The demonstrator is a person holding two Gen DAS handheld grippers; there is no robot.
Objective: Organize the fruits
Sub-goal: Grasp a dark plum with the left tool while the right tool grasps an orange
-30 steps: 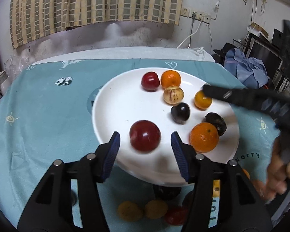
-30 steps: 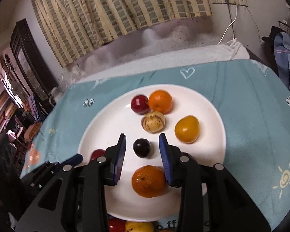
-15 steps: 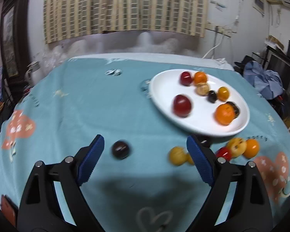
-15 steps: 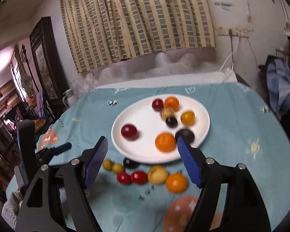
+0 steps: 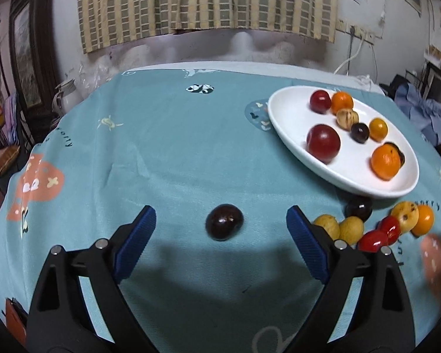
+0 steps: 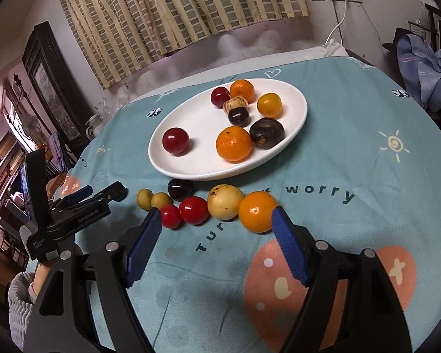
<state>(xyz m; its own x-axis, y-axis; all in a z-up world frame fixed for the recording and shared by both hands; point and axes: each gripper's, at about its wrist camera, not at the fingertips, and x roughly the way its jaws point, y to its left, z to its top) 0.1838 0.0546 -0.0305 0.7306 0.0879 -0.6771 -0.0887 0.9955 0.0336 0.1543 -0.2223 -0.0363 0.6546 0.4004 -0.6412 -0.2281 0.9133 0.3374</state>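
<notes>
A white plate (image 5: 288, 117) holds several fruits, among them a red plum (image 5: 322, 143) and an orange (image 5: 385, 158); it also shows in the right wrist view (image 6: 191, 117). A dark plum (image 5: 224, 221) lies alone on the teal cloth, just ahead of my open, empty left gripper (image 5: 220, 229). A row of loose fruits lies in front of the plate: two yellow ones (image 6: 153, 199), two red ones (image 6: 193, 210), a dark one (image 6: 180, 189), a pale one (image 6: 225, 201) and an orange one (image 6: 257, 211). My right gripper (image 6: 216, 226) is open and empty, just behind that row.
The left gripper (image 6: 73, 209) appears at the left of the right wrist view. A teal printed cloth (image 5: 161, 147) covers the round table. A jug (image 5: 64, 94) stands off the far left edge. Clothes (image 6: 426, 58) lie on the right. A curtain hangs on the back wall.
Both grippers pulled back from over the plate and opened wide. The left one now faces the lone dark plum, the right one the row of loose fruits.
</notes>
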